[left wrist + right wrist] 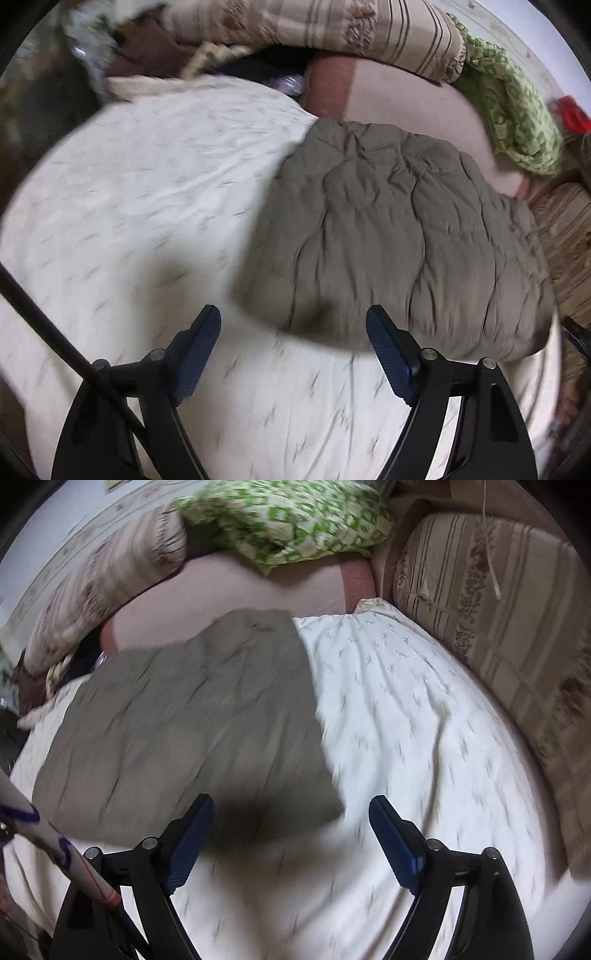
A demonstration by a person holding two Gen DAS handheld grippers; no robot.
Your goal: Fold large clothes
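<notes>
From my left wrist view, the folded quilted jacket (399, 240) lies on the bedsheet (129, 206), ahead and to the right of my left gripper (293, 354), whose jaws stand apart above the sheet. Behind the jacket sits a striped cushion (332, 33), with a patterned pillow (517, 114) to its right. From my right wrist view, the jacket (184, 720) lies ahead-left of my right gripper (291, 842), jaws apart, with the sheet (406, 720) to its right. Another striped cushion (498, 627) borders the sheet's right edge; the patterned pillow (295, 520) rests behind the jacket.
</notes>
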